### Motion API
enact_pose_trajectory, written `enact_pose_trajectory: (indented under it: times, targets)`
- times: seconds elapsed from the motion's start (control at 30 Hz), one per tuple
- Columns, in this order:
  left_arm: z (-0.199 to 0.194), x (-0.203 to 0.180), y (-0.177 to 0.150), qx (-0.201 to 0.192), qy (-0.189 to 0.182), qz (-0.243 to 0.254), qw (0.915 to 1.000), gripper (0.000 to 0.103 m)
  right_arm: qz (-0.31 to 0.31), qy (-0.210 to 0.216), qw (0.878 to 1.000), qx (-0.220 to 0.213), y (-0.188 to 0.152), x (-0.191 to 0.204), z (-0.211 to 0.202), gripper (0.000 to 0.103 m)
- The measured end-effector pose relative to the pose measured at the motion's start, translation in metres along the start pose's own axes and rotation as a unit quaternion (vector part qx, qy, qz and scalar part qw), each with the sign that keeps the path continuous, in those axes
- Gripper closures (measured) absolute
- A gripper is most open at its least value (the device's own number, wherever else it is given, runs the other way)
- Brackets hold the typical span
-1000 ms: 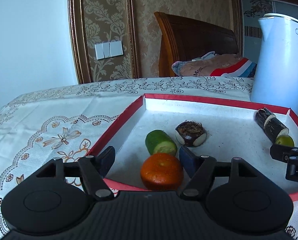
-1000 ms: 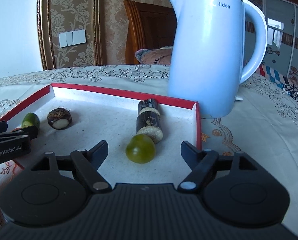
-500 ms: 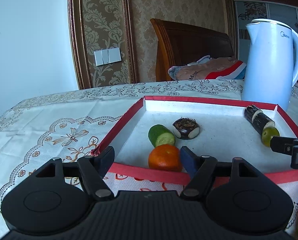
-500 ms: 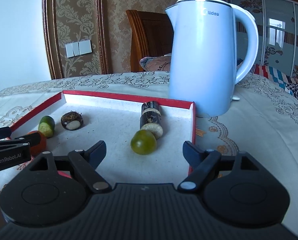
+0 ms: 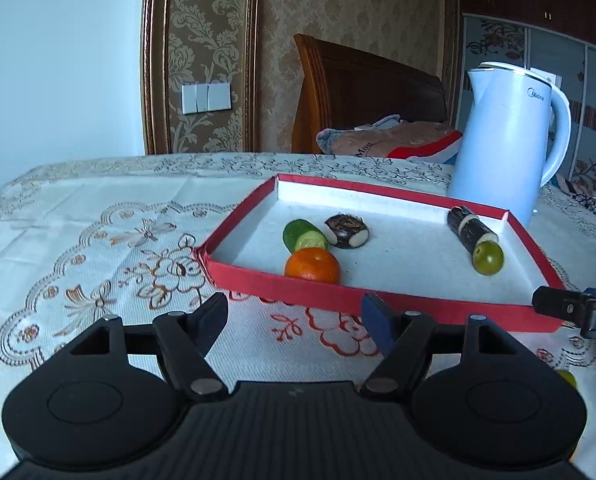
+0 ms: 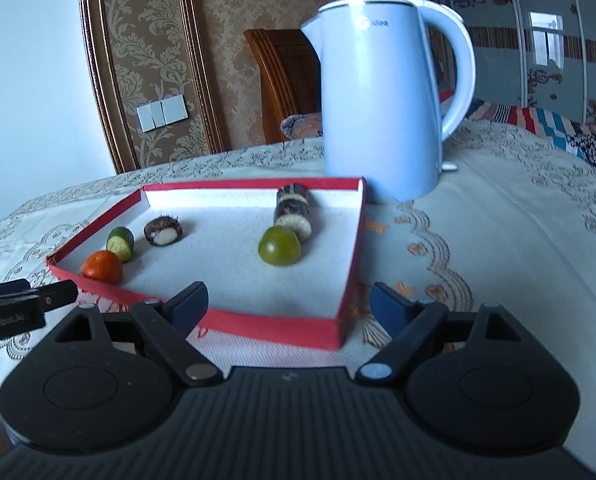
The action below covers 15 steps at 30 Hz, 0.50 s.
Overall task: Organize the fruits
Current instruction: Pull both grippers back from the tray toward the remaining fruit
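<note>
Both grippers, left gripper (image 5: 296,318) and right gripper (image 6: 288,304), now back outside the tray (image 5: 377,303).

Ahead of the left gripper (image 5: 296,318) the tray's red wall (image 5: 298,290) bars the way, the orange (image 5: 312,265) just behind it, with open tray floor to its right.

Red-rimmed white tray (image 5: 254,280), orange tangerine (image 5: 312,265), green grape (image 5: 487,257), pale-blue kettle (image 5: 505,152), floral-embroidered cream tablecloth (image 5: 98,240).
</note>
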<state>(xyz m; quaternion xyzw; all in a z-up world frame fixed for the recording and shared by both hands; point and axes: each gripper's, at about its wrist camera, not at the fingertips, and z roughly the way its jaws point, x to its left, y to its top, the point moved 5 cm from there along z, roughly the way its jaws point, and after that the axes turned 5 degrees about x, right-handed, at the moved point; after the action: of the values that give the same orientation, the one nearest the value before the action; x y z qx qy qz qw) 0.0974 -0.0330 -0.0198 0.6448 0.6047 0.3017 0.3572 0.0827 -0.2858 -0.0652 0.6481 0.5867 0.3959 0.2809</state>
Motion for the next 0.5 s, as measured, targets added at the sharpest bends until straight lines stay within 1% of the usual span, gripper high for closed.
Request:
enact_pose_trajectory:
  times: [0.1, 0.17, 0.27, 0.4, 0.5]
  targets:
    - [-0.006, 0.002, -0.007, 0.011, -0.021, -0.010, 0.9997, 0.030, 0.008, 0.000, 1.000, 0.000, -0.007, -0.006, -0.007, 0.014]
    - [-0.009, 0.000, -0.010, 0.015, -0.025, -0.008, 0.9995, 0.030, 0.011, -0.003, 1.000, -0.005, -0.010, -0.011, -0.013, 0.013]
    - [-0.014, -0.004, -0.017, 0.018, -0.025, 0.003, 0.9995, 0.030, 0.008, -0.007, 1.000, -0.010, -0.014, -0.015, -0.021, 0.012]
    - [-0.020, -0.010, -0.025, 0.025, -0.038, 0.018, 0.9988, 0.030, -0.004, -0.006, 1.000, -0.008, -0.024, -0.017, -0.029, 0.012]
    - [-0.023, -0.015, -0.029, 0.024, -0.038, 0.034, 0.9984, 0.030, -0.002, -0.006, 1.000, -0.002, -0.030, -0.021, -0.033, 0.012]
